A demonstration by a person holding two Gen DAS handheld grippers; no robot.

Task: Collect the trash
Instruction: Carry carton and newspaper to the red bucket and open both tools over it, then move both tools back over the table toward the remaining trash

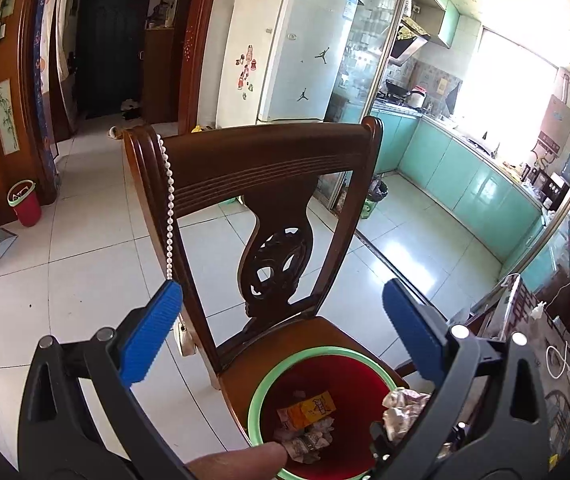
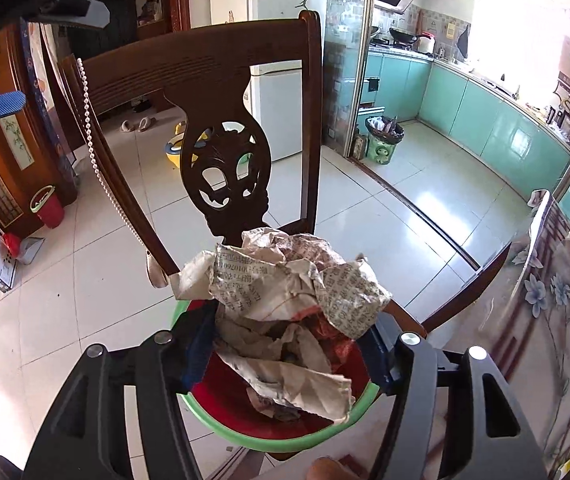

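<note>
The right gripper (image 2: 285, 344) has a crumpled ball of newspaper (image 2: 285, 300) between its blue pads, directly over the mouth of a red bin with a green rim (image 2: 245, 436) that sits on the seat of a wooden chair (image 2: 205, 68); whether the pads press on the paper or have already let go I cannot tell, since the wad hides their inner faces. The paper looks very light, soft and springy, so I judge it will crush rather than slip, needs no care against breaking, and is best taken across its bulky middle, not by a loose flap (a flap would likely tear or unfold). The left gripper (image 1: 281, 332) stands wide open and empty, above and slightly to the near side of the same bin (image 1: 269, 392), with the chair back just beyond its fingertips. Inside the bin below it lie one orange wrapper (image 1: 313, 408) and a few crumpled scraps of paper (image 1: 309, 440), perhaps three, though they overlap too much to count surely. Counted: two grippers, one ball of newspaper in hand, one bin on the chair, one chair. Farther out, on the floor off to the left of both grippers, stands a second red bin (image 1: 25, 204), and ahead to the right, by the kitchen doorway, a green bin (image 2: 383, 140) with a dark liner.
</note>
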